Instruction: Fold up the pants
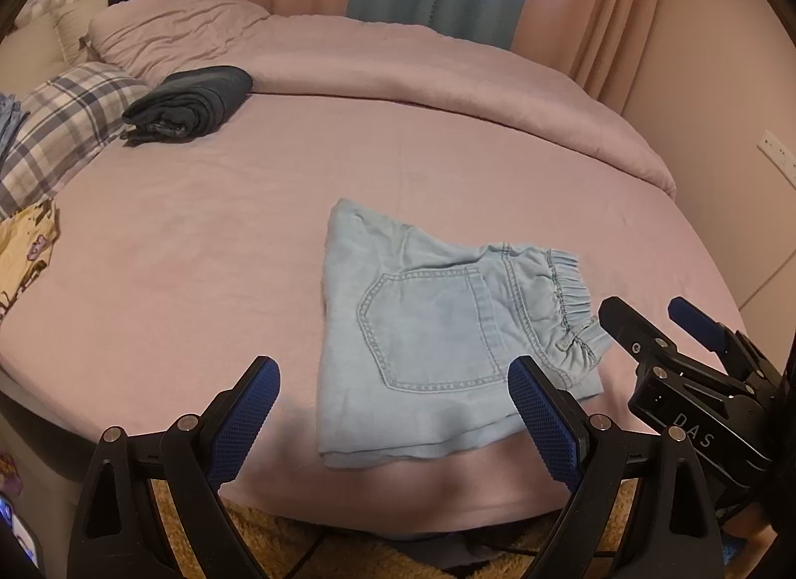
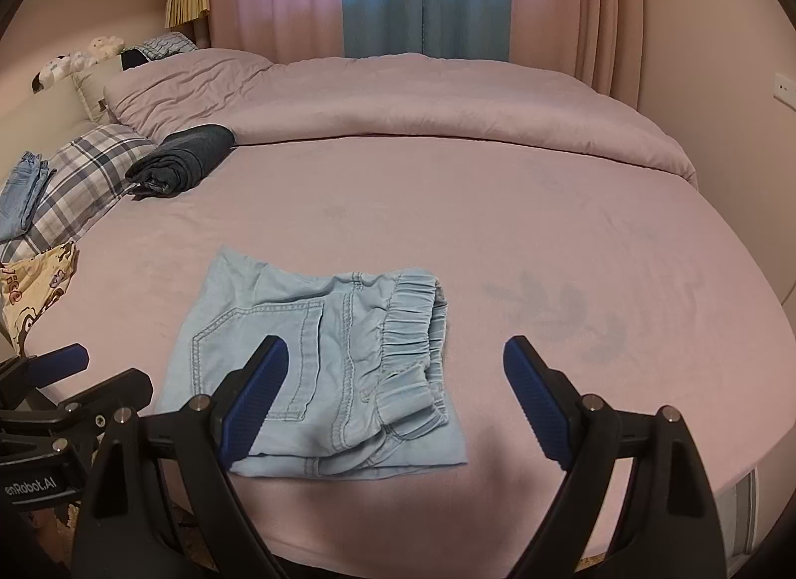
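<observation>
On the pink bed sheet [image 1: 447,156], folded light-blue denim pants [image 1: 438,345], both grippers [image 1: 393,420] [image 2: 395,400] spread wide, empty; small folded jeans [image 2: 20,196] only in right view.

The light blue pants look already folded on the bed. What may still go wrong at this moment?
1. The light blue pants lie near the front edge of the bed; a careless nudge might push them off.
2. The elastic waistband is bunched and a flap at the near corner sticks up, so the fold may spring open.
3. Both the left tongs and right tongs are open, close above the cloth, and could snag it.
</observation>
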The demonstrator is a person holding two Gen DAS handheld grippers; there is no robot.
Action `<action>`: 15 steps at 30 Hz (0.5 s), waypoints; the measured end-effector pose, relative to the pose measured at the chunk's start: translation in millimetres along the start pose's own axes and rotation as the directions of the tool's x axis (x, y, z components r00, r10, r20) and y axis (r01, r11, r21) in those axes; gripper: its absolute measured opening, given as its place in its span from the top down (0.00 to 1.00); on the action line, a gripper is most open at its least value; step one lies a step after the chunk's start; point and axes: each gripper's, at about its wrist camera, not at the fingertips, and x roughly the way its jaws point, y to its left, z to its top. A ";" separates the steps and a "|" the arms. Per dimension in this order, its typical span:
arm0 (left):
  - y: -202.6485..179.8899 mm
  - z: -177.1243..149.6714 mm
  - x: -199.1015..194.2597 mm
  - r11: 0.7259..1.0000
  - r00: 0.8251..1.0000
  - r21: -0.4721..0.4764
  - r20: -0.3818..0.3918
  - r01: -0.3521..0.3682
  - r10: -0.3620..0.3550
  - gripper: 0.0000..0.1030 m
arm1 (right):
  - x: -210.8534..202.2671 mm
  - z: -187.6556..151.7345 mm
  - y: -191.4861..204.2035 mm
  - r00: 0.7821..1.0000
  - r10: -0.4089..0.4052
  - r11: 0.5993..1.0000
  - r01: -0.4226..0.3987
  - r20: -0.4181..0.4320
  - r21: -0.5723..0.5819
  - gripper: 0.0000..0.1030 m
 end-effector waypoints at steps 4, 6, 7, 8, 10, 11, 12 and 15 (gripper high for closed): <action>1.2 0.6 0.4 1.000 1.000 -0.003 0.002 0.003 -0.003 0.10 | 2.3 0.0 -0.3 1.000 0.000 1.000 0.000 -0.006 -0.005 0.14; 2.3 0.8 -0.2 1.000 1.000 -0.005 0.005 0.008 -0.008 0.10 | 2.9 -0.4 0.8 1.000 -0.001 1.000 0.001 -0.009 -0.006 0.14; 2.0 0.7 -0.5 1.000 1.000 -0.006 0.006 0.008 -0.008 0.10 | 3.6 -0.4 -0.1 1.000 0.000 1.000 0.000 -0.010 -0.008 0.14; 1.7 0.7 -0.6 1.000 1.000 -0.006 0.007 0.007 -0.007 0.10 | 4.0 -0.3 0.3 1.000 -0.001 1.000 0.000 -0.011 -0.008 0.14; 1.2 0.4 -0.6 1.000 1.000 -0.005 0.008 0.004 -0.004 0.10 | 4.7 -0.3 -0.4 1.000 0.000 1.000 0.000 -0.013 -0.009 0.14; 1.8 0.6 -0.4 1.000 1.000 -0.003 0.007 0.003 -0.003 0.10 | 4.7 -0.4 -0.5 1.000 0.000 1.000 0.000 -0.013 -0.009 0.14; 1.5 0.5 -0.4 1.000 1.000 -0.003 0.006 0.003 -0.003 0.10 | 4.7 -0.4 -0.4 1.000 0.000 1.000 0.000 -0.014 -0.009 0.14; 1.0 0.0 -1.4 1.000 1.000 -0.004 0.008 0.010 -0.010 0.10 | 5.3 -1.4 0.9 1.000 -0.002 1.000 0.002 -0.015 -0.012 0.14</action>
